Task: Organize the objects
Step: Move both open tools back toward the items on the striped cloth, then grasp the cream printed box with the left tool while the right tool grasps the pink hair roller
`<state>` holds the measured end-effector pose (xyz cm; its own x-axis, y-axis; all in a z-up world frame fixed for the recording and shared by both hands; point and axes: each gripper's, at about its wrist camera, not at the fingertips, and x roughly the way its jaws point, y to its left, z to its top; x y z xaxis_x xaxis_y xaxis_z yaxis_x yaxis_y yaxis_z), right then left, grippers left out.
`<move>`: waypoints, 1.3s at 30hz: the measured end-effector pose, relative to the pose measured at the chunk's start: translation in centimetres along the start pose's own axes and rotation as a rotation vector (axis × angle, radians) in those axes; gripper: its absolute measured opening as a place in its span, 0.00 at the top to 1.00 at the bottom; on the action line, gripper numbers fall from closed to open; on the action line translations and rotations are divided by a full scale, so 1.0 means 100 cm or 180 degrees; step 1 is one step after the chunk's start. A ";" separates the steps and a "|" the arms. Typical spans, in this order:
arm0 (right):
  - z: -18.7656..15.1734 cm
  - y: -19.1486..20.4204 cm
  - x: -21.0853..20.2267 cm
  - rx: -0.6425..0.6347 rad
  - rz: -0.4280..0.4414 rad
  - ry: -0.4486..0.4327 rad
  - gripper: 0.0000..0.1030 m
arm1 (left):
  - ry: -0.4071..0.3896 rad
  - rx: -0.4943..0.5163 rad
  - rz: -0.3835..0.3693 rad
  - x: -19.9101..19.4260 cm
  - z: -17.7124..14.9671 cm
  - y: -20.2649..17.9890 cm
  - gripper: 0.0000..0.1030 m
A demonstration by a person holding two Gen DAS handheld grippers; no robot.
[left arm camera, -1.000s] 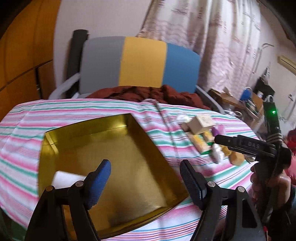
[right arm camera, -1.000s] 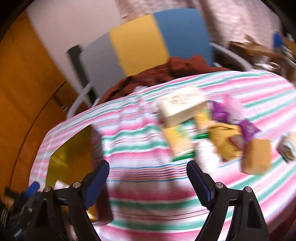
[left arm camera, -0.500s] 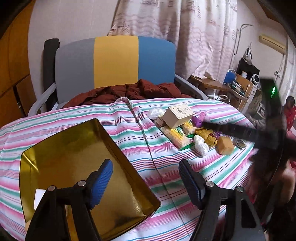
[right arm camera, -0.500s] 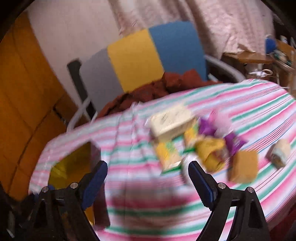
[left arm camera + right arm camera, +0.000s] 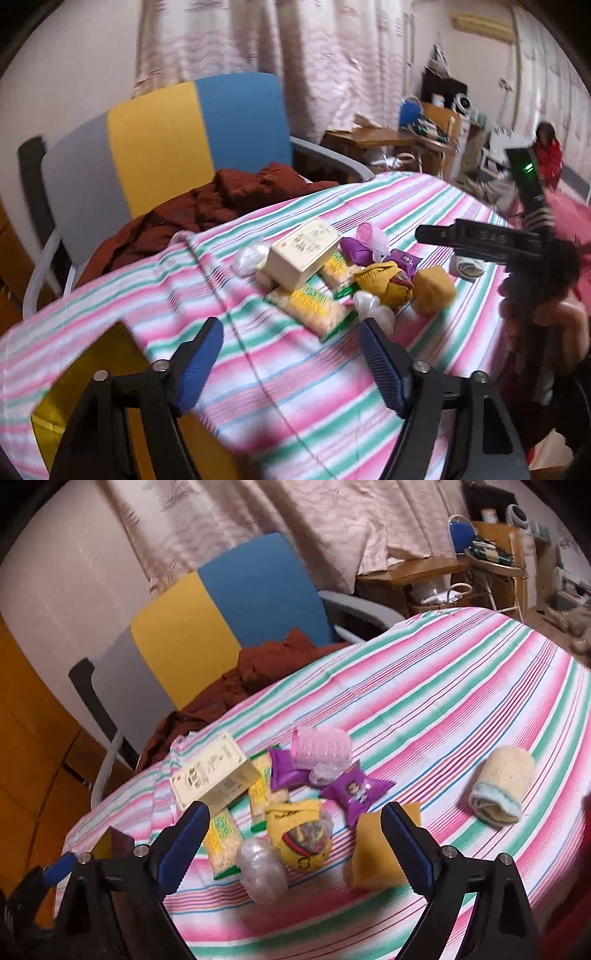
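Both views had swung from the gold square tray (image 5: pixel 92 373) toward the snack pile — both tongs (image 5: pixel 291 354) (image 5: pixel 295 834) spread, empty. Nearest the right tongs, a soft yellow crinkly pouch (image 5: pixel 299 834) — probably light, slippery; pinch its middle.

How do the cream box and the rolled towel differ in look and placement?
The cream box is flat-sided and printed; the rolled towel is soft and round, with a pale blue edge. The box leans on the snack packets in the pile; the towel lies alone, off to the right. Both rest on the striped cloth, clear of both tongs.
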<state>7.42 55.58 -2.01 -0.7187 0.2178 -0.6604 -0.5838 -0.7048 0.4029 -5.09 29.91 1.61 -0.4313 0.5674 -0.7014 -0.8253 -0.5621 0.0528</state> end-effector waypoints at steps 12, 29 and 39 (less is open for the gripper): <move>0.001 -0.034 0.010 0.0763 0.0391 0.0201 0.04 | 0.0243 0.0523 -0.0037 0.090 0.049 -0.015 0.01; -0.002 -0.027 0.022 0.0713 0.0473 0.0441 0.03 | 0.0632 0.0628 -0.0125 0.183 0.071 -0.019 0.43; -0.006 -0.026 0.026 0.0682 0.0367 0.0476 0.03 | 0.0220 -0.0006 -0.0323 0.126 0.055 -0.001 0.48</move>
<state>7.23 57.57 -5.15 -0.7305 0.0315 -0.6821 -0.5796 -0.5569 0.5950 -12.46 40.43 -3.27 -0.3194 0.5786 -0.7505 -0.8627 -0.5052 -0.0223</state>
